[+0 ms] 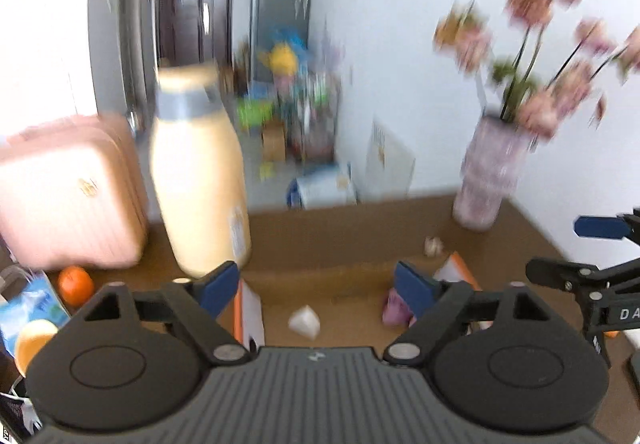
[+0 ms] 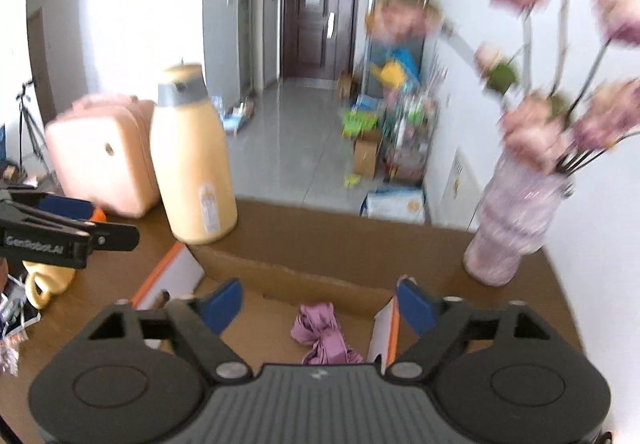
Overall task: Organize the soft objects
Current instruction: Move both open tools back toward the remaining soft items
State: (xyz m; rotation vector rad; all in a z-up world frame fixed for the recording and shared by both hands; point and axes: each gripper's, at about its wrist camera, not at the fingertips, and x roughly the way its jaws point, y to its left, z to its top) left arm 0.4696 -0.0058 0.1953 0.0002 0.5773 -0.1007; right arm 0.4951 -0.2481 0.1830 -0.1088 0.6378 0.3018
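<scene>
With both the left gripper (image 1: 316,282) and right gripper (image 2: 318,304) seen wide open and empty, the limp, light purple cloth (image 2: 324,336), lying in the cardboard box (image 2: 320,244) at six o'clock, is judged best pinched at its bunched middle.

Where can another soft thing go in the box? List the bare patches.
Bare cardboard box floor lies left of the purple cloth, around the white lump. The brown table is crowded at its left by the yellow mug and clutter.
</scene>
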